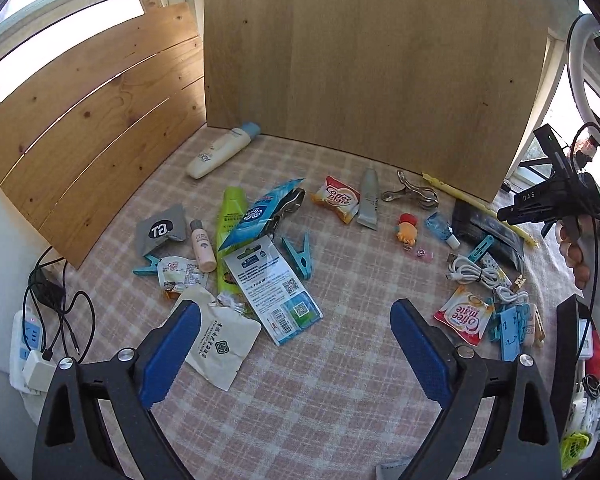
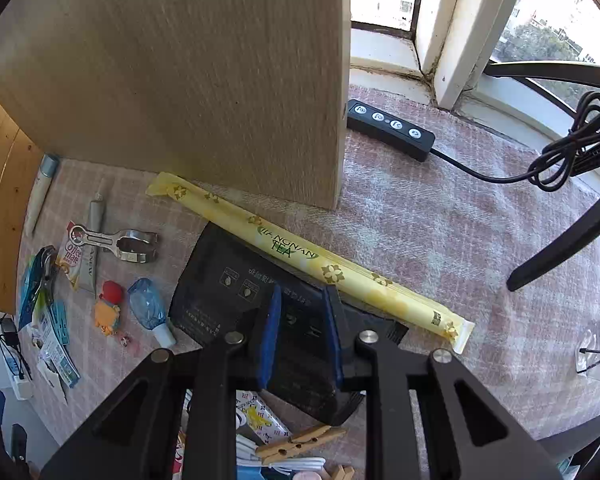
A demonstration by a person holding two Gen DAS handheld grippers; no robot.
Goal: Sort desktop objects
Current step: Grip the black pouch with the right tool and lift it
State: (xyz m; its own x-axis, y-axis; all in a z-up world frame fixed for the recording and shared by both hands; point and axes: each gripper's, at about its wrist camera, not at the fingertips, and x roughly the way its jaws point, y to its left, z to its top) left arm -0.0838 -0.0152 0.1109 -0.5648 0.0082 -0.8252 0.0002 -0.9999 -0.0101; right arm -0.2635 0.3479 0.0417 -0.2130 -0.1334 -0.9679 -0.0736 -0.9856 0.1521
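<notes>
Jaws on the left gripper (image 1: 296, 354) stand wide apart above the checked cloth of the bench (image 1: 340, 400), with nothing between the blue pads. Its view, read from left to right, starts with a white power strip (image 1: 28, 344) and black cables at the bench edge. Next lies a heap: a grey sachet (image 1: 160, 230), a small pink bottle (image 1: 203, 246), a green tube (image 1: 230, 236), a blue packet (image 1: 260, 212), a white paper bag (image 1: 220, 344) and a printed card (image 1: 274, 292), all overlapping, so their lower parts are hidden. A teal clothes peg (image 1: 300, 254) lies just beside the card. Behind them a white lotion bottle (image 1: 220, 152) rests against the wooden boards. In the middle lie a coffee creamer sachet (image 1: 336, 198), a grey tube (image 1: 369, 198) and a metal clip (image 1: 410, 194). Further right are a small orange toy (image 1: 406, 230), a white coiled cable (image 1: 472, 272) and a second creamer sachet (image 1: 462, 314).

At the far right a person's hand (image 1: 576, 252) holds the right gripper (image 2: 302, 320). Its jaws are nearly closed, one pad on either side of a raised fold of a black foil pouch (image 2: 216, 292), and they appear to pinch it. The pouch is matt black with pale printed symbols, and lies flat on the bench, its far edge tucked under a long yellow tea packet (image 2: 312, 256). Its near end is hidden by the gripper. A wooden peg (image 2: 300, 442) peeks out below, partly cut off.
</notes>
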